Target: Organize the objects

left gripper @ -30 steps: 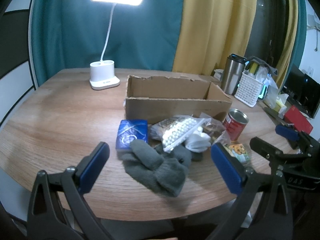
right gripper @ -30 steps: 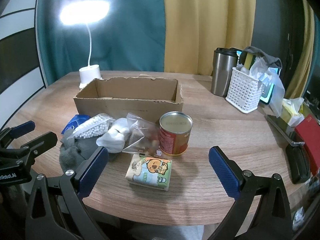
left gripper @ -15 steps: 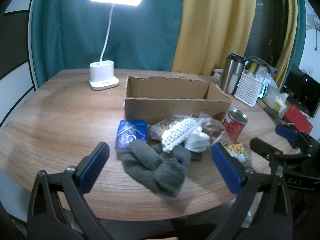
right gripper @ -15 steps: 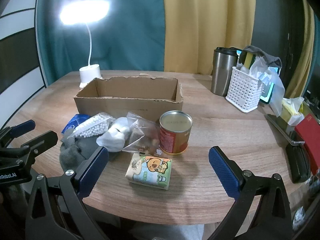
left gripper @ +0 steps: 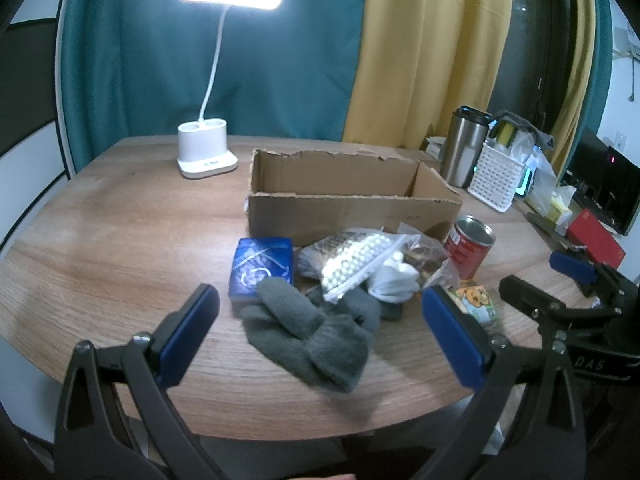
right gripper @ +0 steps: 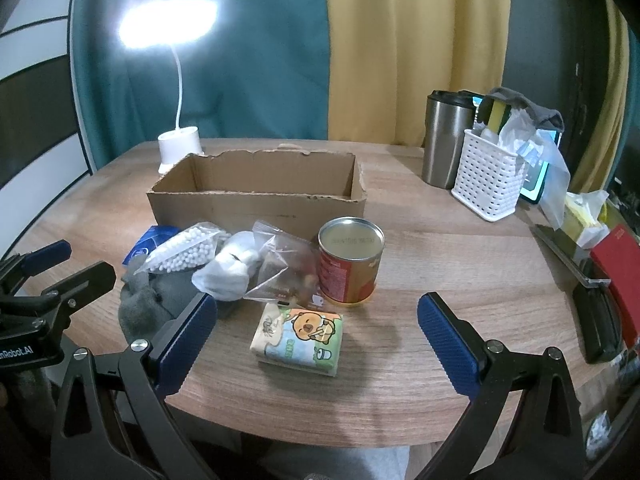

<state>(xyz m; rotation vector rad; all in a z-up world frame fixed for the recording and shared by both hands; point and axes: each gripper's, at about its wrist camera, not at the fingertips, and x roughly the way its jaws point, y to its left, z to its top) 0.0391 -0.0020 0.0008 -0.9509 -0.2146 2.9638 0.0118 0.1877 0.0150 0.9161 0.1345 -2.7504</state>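
An open cardboard box (left gripper: 352,204) (right gripper: 256,200) stands mid-table. In front of it lie a blue packet (left gripper: 262,268), grey gloves (left gripper: 316,336), a bag of white beads (left gripper: 356,264) (right gripper: 184,248), a white cloth (right gripper: 232,268), a clear snack bag (right gripper: 284,268), a red can (right gripper: 351,266) (left gripper: 470,246) and a cartoon tissue pack (right gripper: 298,336). My left gripper (left gripper: 320,336) is open and empty, just before the gloves. My right gripper (right gripper: 316,340) is open and empty, its jaws either side of the tissue pack, short of it.
A white desk lamp (left gripper: 206,152) stands at the back left. A steel tumbler (right gripper: 444,140) and a white basket (right gripper: 490,172) stand at the back right. A red box (right gripper: 620,276) and dark items lie along the right edge.
Both grippers have eased slightly forward toward the pile. Nothing on the table has moved.
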